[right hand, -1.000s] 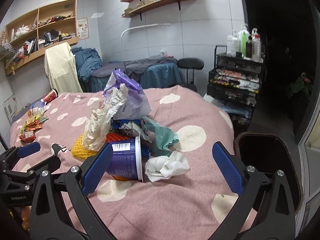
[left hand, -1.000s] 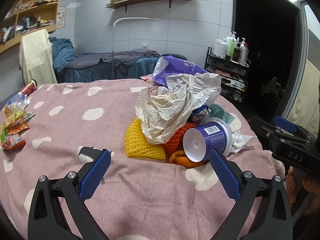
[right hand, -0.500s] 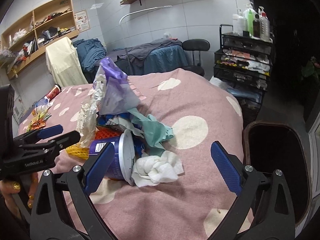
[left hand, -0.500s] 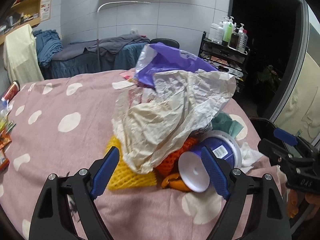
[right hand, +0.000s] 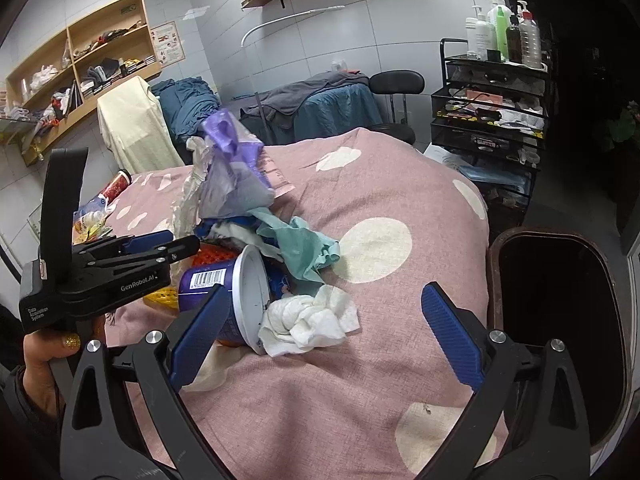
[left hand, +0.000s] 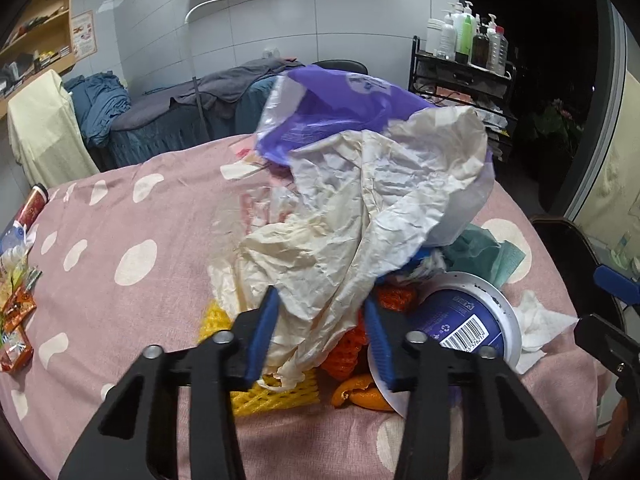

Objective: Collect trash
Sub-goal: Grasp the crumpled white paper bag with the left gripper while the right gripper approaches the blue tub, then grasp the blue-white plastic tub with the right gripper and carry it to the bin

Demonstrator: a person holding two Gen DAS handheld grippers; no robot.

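- A heap of trash sits on the pink spotted bedcover [left hand: 132,208], toward its right edge, close to the dark bin [right hand: 556,320] that stands on the floor just off that edge.
- On top of the heap lies the crumpled cream paper [left hand: 360,216], a long sheet draped from the far right down toward the near left, with its lower tail hanging between the blue pads of the left gripper [left hand: 320,336].
- That gripper's jaws are closing around the tail; the pads look pressed against the paper, though the folds hide the actual contact.
- A purple plastic bag [left hand: 332,116] rises behind the paper and partly under it.
- Under the paper sit yellow foam netting [left hand: 280,392], orange netting [left hand: 348,348] and a piece of orange peel [left hand: 360,394], crowding the space below the jaws.
- The blue tub [right hand: 224,292] lies on its side just right of the paper, open mouth to the right, touching the left gripper's right finger.
- Teal cloth [right hand: 304,248] and a wadded white tissue [right hand: 308,320] lie beside the tub's mouth.
- The right gripper [right hand: 324,340] hangs spread wide above the tissue, gripping nothing.
- Snack wrappers [left hand: 16,320] lie well apart at the far left edge of the bedcover.
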